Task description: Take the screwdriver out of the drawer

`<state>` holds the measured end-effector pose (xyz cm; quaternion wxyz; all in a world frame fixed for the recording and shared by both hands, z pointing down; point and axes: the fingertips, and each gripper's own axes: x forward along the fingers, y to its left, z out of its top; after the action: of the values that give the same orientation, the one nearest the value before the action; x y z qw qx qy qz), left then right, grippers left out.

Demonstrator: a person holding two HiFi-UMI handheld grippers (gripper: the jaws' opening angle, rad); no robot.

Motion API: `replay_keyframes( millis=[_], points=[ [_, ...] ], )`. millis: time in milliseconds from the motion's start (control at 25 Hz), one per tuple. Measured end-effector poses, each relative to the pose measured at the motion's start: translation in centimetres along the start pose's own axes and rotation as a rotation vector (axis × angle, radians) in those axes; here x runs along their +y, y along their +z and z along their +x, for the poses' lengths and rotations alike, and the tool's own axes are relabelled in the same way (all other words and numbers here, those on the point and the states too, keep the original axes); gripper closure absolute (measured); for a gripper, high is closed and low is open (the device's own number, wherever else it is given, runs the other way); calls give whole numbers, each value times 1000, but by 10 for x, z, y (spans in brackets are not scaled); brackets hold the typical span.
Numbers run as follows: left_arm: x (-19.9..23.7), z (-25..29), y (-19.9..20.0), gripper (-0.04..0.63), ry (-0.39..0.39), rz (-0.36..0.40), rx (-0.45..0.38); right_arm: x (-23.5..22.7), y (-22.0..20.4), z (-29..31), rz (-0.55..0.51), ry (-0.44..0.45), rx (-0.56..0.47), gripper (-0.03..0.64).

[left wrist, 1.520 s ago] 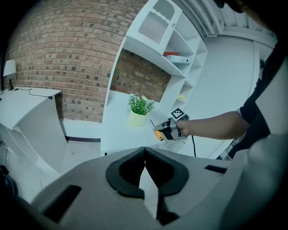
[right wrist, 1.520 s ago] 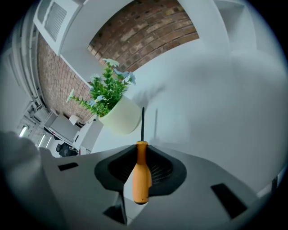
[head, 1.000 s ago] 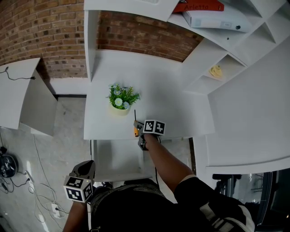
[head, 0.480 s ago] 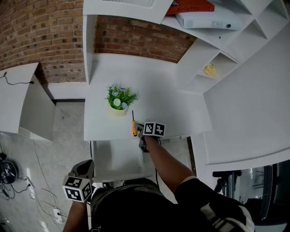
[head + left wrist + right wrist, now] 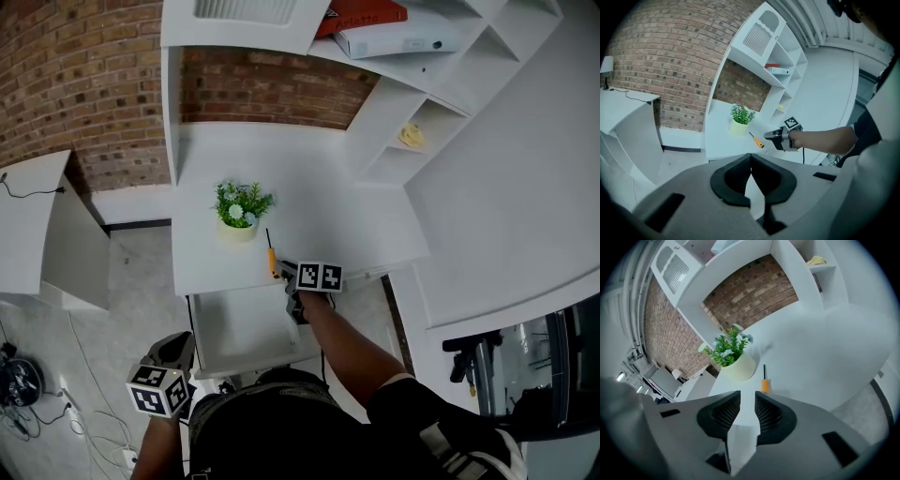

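Observation:
The screwdriver point(image 5: 271, 260), orange handle and dark shaft, lies on the white desk point(image 5: 319, 197) near its front edge, just in front of the potted plant. My right gripper point(image 5: 287, 273) hovers right behind the handle, apart from it. Its jaws have just been opening and stand open with nothing between them. In the right gripper view the screwdriver point(image 5: 764, 382) shows just beyond the right gripper point(image 5: 747, 401). The open drawer point(image 5: 234, 323) sits below the desk edge. My left gripper point(image 5: 173, 349) hangs low at the left, shut and empty; its own view shows the left gripper point(image 5: 750, 157), the screwdriver point(image 5: 758, 141) and the right gripper point(image 5: 771, 135).
A green plant in a cream pot point(image 5: 239, 214) stands on the desk just behind the screwdriver. Shelves at the right hold a white binder point(image 5: 394, 36) and a small yellow thing point(image 5: 411, 137). A white side table point(image 5: 37, 220) stands at the left, with cables point(image 5: 94, 431) on the floor.
My right gripper has let go of the screwdriver, which now rests on the desk, and has drawn back and up a little. The left gripper has hardly moved.

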<state>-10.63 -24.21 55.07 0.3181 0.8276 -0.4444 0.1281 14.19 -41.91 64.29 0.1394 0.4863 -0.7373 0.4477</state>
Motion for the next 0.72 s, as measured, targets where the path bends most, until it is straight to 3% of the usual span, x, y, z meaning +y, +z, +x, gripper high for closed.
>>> replay_keyframes(
  millis=[400,720],
  points=[
    [-2,-23,18,577,-53,84,-34,75,-22,-68,-62,104,-147,523],
    [-37,-19,25,577,-151,144,-28,131,-52,-121,-237,191,-204,600]
  ],
)
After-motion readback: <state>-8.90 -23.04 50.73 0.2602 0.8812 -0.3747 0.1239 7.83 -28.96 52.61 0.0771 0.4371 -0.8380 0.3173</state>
